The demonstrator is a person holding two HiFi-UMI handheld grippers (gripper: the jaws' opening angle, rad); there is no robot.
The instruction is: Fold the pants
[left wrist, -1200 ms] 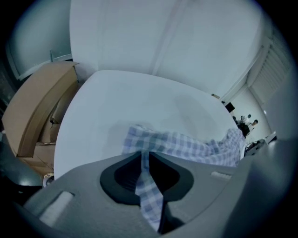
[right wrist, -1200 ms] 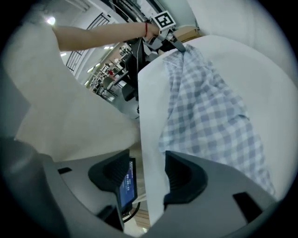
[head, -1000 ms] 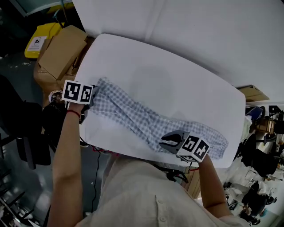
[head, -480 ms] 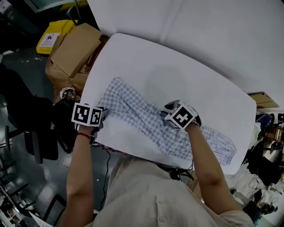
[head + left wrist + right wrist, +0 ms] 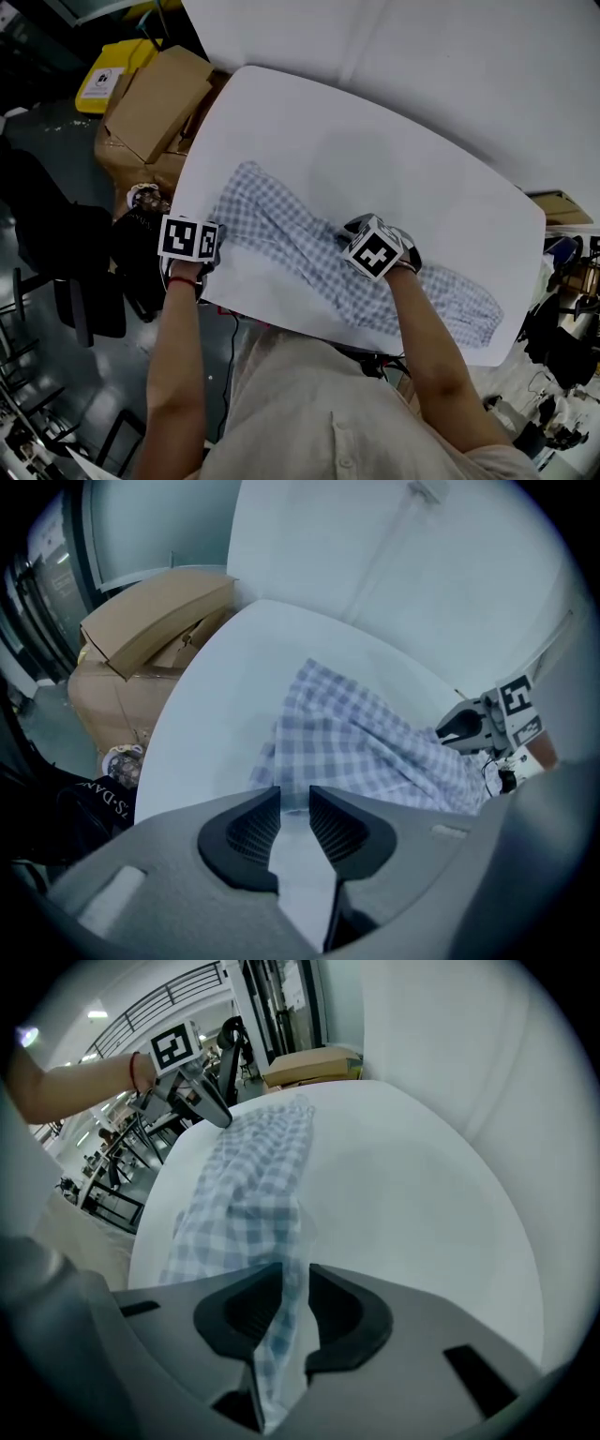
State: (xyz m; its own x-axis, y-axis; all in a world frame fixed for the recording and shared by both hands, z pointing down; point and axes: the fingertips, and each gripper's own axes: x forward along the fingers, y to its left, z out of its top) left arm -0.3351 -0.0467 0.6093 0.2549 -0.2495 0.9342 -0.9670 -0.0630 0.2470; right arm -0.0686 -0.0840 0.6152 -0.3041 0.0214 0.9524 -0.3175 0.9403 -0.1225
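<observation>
The right claw (image 5: pixel 292 1274) has just been closing. Its 2 jaws stand a narrow gap apart, and a fold of the checked pants (image 5: pixel 281 239) runs up through that gap and appears pinched between the pads. It points steeply down at the middle of the garment.

The left claw (image 5: pixel 294 799) has just been opening. Its jaws are slightly apart with only the white surface (image 5: pixel 375 141) showing between them, and the cloth's edge begins just beyond the tips. It grips nothing and sits at the near left edge of the surface, just beside the left end of the pants.

The pants lie stretched out and rumpled in a long diagonal band, from near the left claw to the surface's near right corner.

Stacked cardboard boxes (image 5: pixel 155 98) stand on the floor against the surface's far left side. A yellow bin (image 5: pixel 105 75) sits beyond them. Neither one's contents show.
</observation>
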